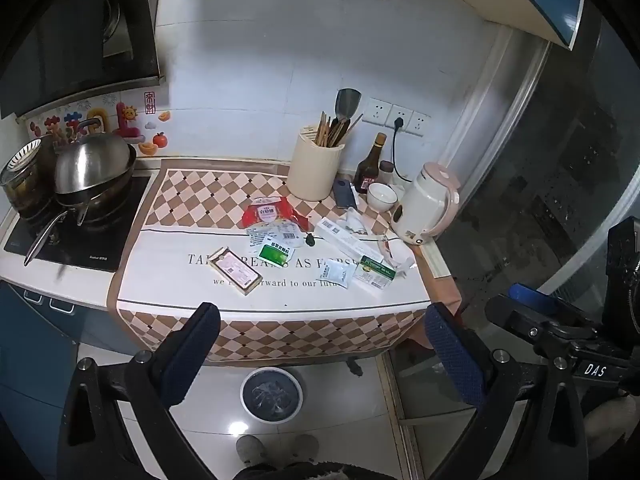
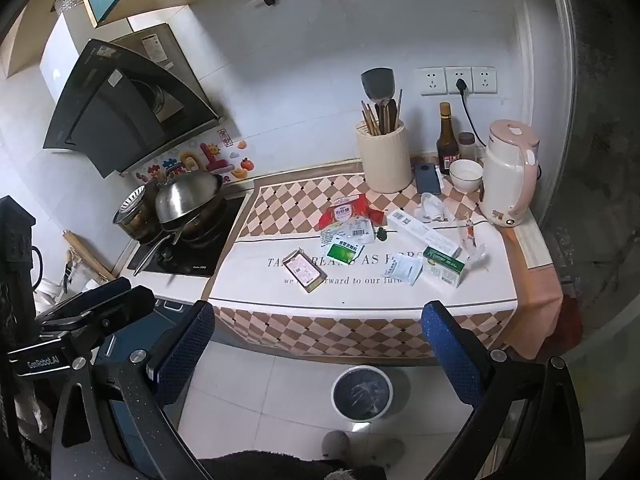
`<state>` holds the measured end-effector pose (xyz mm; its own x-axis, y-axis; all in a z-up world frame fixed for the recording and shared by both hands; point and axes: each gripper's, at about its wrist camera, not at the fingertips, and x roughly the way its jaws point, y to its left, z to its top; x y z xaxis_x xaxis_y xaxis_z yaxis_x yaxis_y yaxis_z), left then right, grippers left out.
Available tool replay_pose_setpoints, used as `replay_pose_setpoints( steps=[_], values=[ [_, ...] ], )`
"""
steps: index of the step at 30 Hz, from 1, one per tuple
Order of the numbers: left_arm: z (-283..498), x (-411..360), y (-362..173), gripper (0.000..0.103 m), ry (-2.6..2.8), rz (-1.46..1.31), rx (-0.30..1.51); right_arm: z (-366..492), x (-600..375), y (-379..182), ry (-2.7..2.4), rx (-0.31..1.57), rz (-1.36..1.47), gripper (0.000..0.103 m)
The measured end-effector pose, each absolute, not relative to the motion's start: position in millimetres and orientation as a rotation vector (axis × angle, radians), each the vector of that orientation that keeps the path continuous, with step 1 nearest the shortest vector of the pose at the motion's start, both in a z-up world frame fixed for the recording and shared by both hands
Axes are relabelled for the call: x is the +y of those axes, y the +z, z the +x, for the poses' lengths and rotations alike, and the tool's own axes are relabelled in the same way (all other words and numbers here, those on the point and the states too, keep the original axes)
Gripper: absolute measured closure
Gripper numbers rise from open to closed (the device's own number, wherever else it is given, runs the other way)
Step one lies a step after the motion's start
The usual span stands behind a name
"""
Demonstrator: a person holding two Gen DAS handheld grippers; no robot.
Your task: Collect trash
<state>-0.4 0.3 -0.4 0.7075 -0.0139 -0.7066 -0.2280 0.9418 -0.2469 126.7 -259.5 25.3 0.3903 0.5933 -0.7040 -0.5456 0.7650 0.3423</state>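
packets (image 1: 276,236) on counter (image 1: 180,276) | bin (image 1: 271,395) on floor before it | kettle (image 1: 426,208) at right

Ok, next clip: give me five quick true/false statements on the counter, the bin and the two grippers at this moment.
1. Both grippers are open and hold nothing. True: the left gripper and right gripper show wide, empty gaps.
2. The trash bin stands on the counter. False: it is on the floor in front of the counter.
3. The red packet lies on the checkered cloth. True.
4. The kettle stands on the stove. False: it stands at the counter's right end; a wok is on the stove.
5. The white bowl is beside the kettle. True.
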Motion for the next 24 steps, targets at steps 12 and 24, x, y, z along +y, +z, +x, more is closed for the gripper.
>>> replay_pose_setpoints(
  steps=[12, 24],
  values=[
    [-1.7, -0.8, 0.2, 0.000, 0.102, -0.342, 0.797, 131.1, -255.1, 31.6, 0.734, 0.929, 0.063, 0.000],
    [2.4, -1.8, 3.4, 0.000, 0.096, -0.354, 0.787, 126.3, -251.9, 25.7, 0.767, 0.932, 0.058, 0.000]
  ],
)
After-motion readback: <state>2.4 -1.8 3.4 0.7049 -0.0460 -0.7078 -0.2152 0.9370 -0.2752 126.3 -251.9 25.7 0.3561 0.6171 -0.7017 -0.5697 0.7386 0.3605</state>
